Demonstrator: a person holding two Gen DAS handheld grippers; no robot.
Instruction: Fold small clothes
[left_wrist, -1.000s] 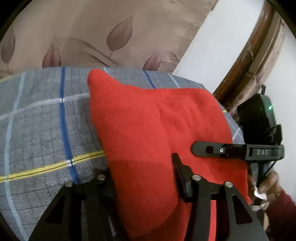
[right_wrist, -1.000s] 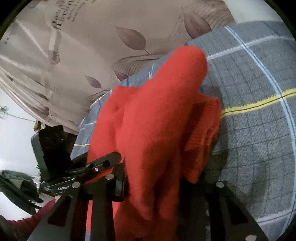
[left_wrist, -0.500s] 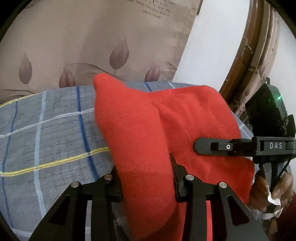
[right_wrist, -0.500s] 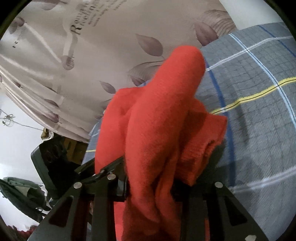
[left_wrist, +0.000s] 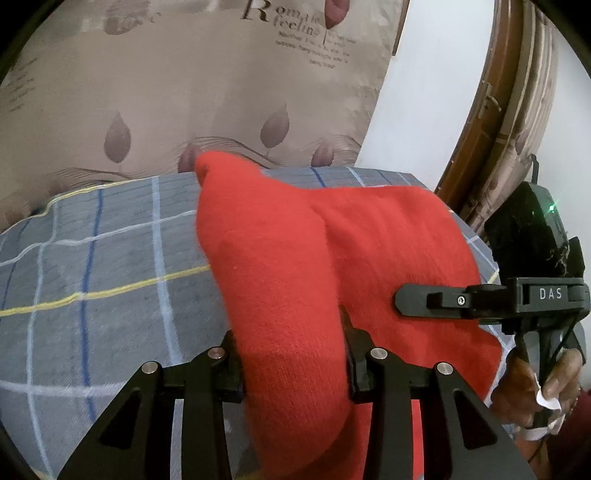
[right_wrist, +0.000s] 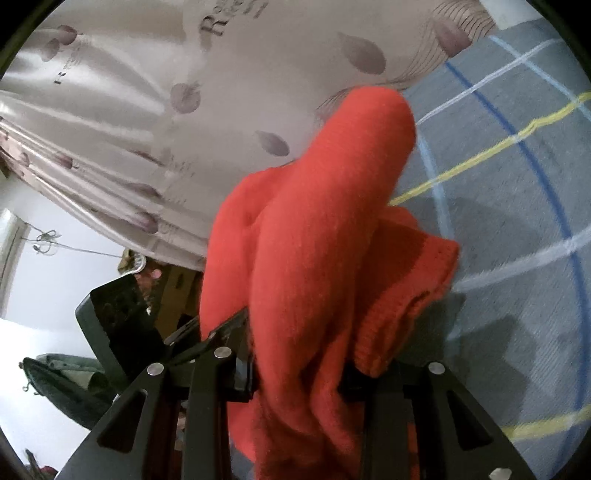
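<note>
Red knit lifted clear of the bed

Claws on both sides were clamped on the same red knit garment (left_wrist: 295, 266), each set narrow with a thick bunch of the wool pinched between its fingers. The left claw (left_wrist: 293, 354) gripped one edge; the right claw (right_wrist: 299, 365) gripped another, with a ribbed hem (right_wrist: 410, 295) hanging loose beside it. In the left view the right claw's tool reached in from the side, a hand (left_wrist: 546, 380) wrapped round its handle.

The garment hung between the two claws, raised above the grey checked bedspread (left_wrist: 96, 280), its far corner standing up against the leaf-print curtain (left_wrist: 184, 92). Only its lower folds may still have touched the bed; that part was hidden.

By my reading the step in hand was the lift-and-carry of a fold: the held edge being brought up and over. The next move would call for both claws to travel together, lay the held edge flat onto the rest of the cloth, and only then let go.

Compared with a second earlier, both views had tipped upward: more curtain and its lettering showed, less bedspread, and the left claw had tightened slightly.
</note>
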